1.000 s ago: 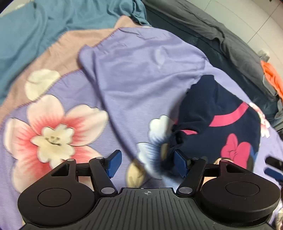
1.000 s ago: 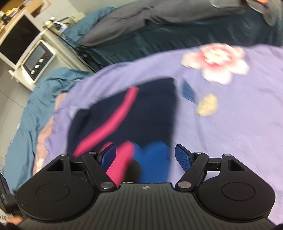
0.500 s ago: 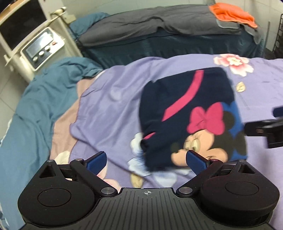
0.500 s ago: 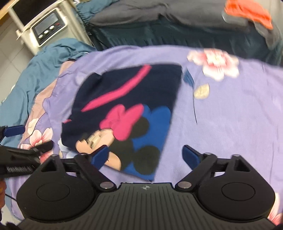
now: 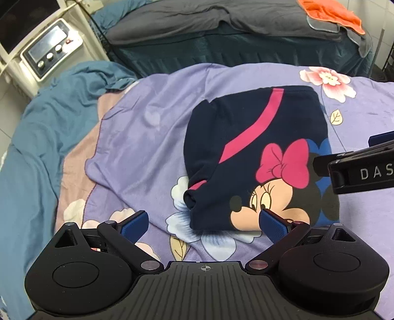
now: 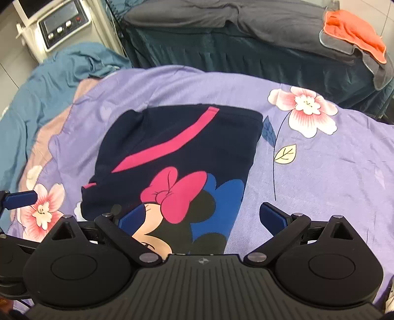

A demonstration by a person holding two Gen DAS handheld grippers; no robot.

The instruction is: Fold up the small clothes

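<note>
A small navy garment [image 5: 248,152] with a pink stripe and a cartoon mouse print lies folded into a rough rectangle on the purple floral bedspread [image 5: 138,137]. It also shows in the right wrist view [image 6: 177,157]. My left gripper [image 5: 204,225] is open and empty, held above the garment's near left corner. My right gripper [image 6: 202,219] is open and empty, held above the garment's near edge. The right gripper's finger shows at the right edge of the left wrist view [image 5: 357,169].
A teal blanket [image 5: 41,137] lies bunched at the left. A second bed with a grey cover [image 6: 221,22] and an orange cloth [image 6: 354,34] stands behind. A white machine with knobs [image 5: 49,56] stands at the far left.
Both grippers have let go of the garment, opened wide and pulled back and up. The garment now lies flat and folded on the bedspread.
</note>
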